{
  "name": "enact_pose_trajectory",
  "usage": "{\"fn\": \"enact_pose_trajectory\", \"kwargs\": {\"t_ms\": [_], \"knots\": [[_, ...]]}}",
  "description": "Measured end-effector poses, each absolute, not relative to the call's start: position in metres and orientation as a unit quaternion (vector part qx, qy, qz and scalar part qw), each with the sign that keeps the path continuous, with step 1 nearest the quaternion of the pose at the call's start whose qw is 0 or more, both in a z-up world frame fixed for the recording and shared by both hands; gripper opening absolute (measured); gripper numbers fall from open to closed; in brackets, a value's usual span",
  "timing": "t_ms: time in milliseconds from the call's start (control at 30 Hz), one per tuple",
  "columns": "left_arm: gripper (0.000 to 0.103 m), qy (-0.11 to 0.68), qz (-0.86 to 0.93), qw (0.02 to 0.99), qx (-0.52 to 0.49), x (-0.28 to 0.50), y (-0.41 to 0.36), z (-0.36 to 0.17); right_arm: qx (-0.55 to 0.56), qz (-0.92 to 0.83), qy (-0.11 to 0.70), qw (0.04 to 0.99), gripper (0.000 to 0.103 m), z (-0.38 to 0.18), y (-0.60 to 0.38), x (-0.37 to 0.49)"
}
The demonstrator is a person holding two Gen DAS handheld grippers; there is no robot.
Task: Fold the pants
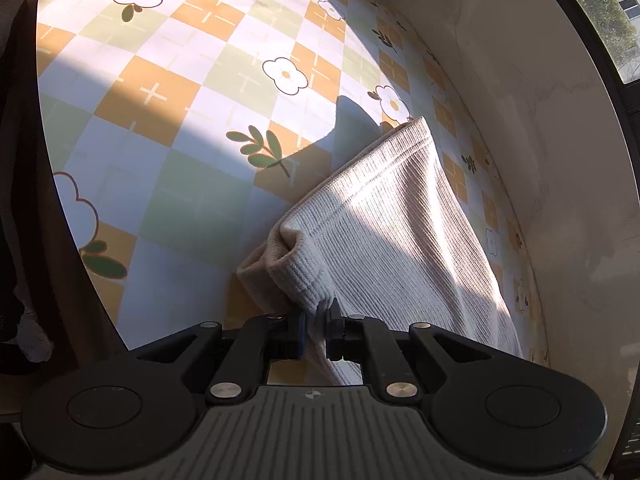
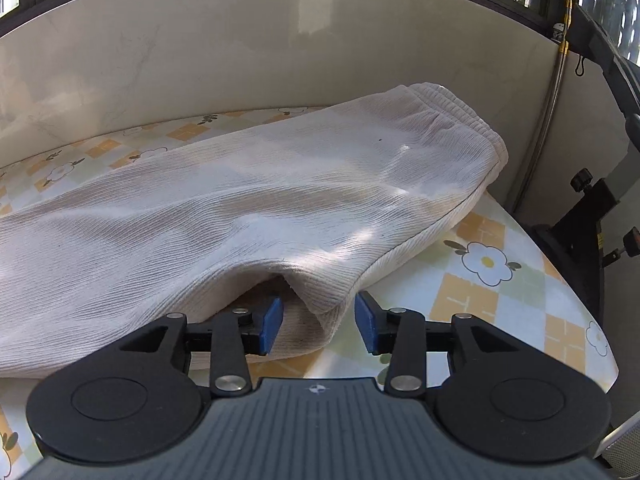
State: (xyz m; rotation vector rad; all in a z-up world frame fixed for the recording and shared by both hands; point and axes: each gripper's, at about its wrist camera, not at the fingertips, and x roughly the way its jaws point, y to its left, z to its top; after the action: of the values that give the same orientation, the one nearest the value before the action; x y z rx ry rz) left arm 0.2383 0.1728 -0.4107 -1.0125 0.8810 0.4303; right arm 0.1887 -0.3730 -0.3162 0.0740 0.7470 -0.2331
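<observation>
A table (image 2: 516, 280) under a checked, flowered cloth spreads ahead of both grippers, and the cream ribbed pants (image 2: 240, 200) lie across it, stretching leftward from the right gripper (image 2: 319, 318) and rising rightward from the left gripper (image 1: 316, 330). The right gripper's blue pads stand apart, a fold of pants between them, unpressed. The left gripper is pinched tight on a cuff edge.

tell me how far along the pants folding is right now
Done: the cream pants lie doubled lengthwise on the flowered tablecloth, elastic waistband at the far end. In hand: the left gripper is shut on the cuff end, lifted; the right gripper is open, with a fabric fold between its pads but not pinched. Left: folding the length over.
</observation>
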Motion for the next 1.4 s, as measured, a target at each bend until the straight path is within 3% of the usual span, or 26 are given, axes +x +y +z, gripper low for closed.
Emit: {"fn": "enact_pose_trajectory", "kwargs": {"t_ms": [100, 200, 367, 533, 600, 1200, 1333, 1400], "knots": [[0.009, 0.406, 0.203, 0.760, -0.465, 0.239, 0.172, -0.410, 0.031, -0.124, 0.368, 0.921, 0.045, -0.320, -0.374, 0.198], [0.009, 0.408, 0.205, 0.758, -0.465, 0.240, 0.172, -0.409, 0.017, -0.155, 0.379, 0.912, 0.034, -0.320, -0.387, 0.197], [0.009, 0.406, 0.207, 0.757, -0.468, 0.239, 0.172, -0.410, 0.048, -0.134, 0.373, 0.917, 0.035, -0.322, -0.409, 0.176], [0.009, 0.406, 0.209, 0.755, -0.471, 0.238, 0.174, -0.410, 0.069, -0.131, 0.353, 0.924, 0.014, -0.316, -0.403, 0.168], [0.009, 0.406, 0.210, 0.754, -0.471, 0.239, 0.174, -0.410, 0.072, -0.133, 0.339, 0.928, 0.011, -0.309, -0.397, 0.165], [0.010, 0.411, 0.213, 0.768, -0.443, 0.242, 0.179, -0.403, 0.110, -0.132, 0.359, 0.917, 0.012, -0.310, -0.386, 0.148], [0.015, 0.399, 0.200, 0.773, -0.450, 0.235, 0.181, -0.404, 0.121, -0.131, 0.364, 0.914, 0.014, -0.305, -0.386, 0.144], [0.025, 0.393, 0.199, 0.768, -0.465, 0.231, 0.184, -0.402, 0.133, -0.135, 0.366, 0.911, 0.019, -0.302, -0.385, 0.138]]}}
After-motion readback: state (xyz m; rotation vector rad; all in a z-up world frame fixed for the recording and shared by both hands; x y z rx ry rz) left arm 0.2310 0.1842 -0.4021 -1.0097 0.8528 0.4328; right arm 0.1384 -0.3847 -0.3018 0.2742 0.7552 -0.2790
